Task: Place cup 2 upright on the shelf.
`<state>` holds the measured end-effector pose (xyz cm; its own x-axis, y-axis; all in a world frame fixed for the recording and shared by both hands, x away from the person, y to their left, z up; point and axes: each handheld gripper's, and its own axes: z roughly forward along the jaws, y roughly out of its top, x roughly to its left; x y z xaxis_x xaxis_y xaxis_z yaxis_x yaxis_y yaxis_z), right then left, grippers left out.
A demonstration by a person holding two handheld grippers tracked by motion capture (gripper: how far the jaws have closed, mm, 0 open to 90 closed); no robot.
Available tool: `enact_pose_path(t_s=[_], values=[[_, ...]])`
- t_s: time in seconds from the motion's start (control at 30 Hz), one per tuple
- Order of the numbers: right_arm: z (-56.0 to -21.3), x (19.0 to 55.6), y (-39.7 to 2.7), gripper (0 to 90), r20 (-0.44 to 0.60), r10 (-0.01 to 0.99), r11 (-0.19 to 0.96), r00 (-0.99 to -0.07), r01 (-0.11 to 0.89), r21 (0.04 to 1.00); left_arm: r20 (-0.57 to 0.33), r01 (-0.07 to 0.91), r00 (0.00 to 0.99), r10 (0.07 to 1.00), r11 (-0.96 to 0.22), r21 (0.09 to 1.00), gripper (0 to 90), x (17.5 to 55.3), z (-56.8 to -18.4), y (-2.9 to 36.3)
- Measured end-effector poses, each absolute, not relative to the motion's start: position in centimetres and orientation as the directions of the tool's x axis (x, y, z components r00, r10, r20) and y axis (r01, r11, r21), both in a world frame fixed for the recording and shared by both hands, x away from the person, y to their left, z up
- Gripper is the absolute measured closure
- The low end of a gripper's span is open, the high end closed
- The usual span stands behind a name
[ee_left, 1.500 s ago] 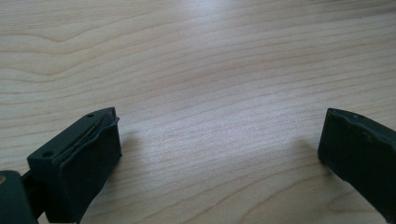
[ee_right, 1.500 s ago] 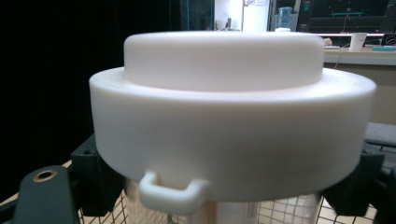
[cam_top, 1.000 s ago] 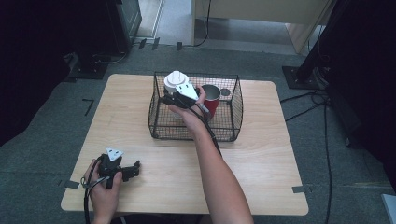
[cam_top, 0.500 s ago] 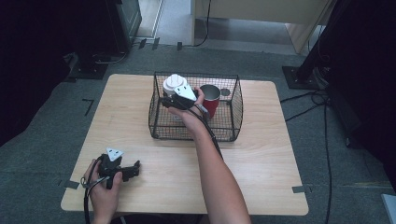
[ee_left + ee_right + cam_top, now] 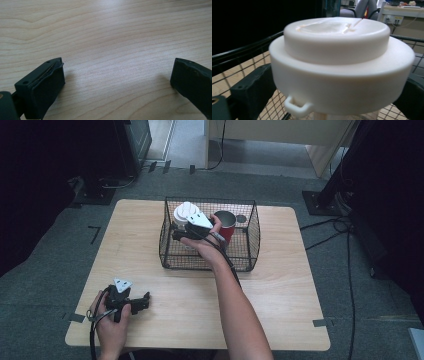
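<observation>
Standing in the wire basket at its 9 o'clock end, the white lidded container rises above the rim; its lid lies between the right gripper jaws, which have just been opening and now stand spread at either side, with no visible press on it. A red cup sits just beside, at the container's 3 o'clock. At the bench 7 o'clock corner, the left gripper rests with jaws spread over bare wood.
</observation>
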<state>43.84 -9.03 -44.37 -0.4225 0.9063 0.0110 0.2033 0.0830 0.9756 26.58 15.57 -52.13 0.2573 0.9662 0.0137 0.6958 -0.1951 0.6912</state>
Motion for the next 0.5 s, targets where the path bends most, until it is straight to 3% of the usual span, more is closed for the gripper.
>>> enact_pose_path(t_s=[0.5], values=[[-43.58,43.81,-9.93,0.0,0.011,0.914,0.068,-0.406,0.182,0.981,0.015,0.695,0.259,0.966,-0.197,0.692,0.0,26.62,-52.13,15.53]])
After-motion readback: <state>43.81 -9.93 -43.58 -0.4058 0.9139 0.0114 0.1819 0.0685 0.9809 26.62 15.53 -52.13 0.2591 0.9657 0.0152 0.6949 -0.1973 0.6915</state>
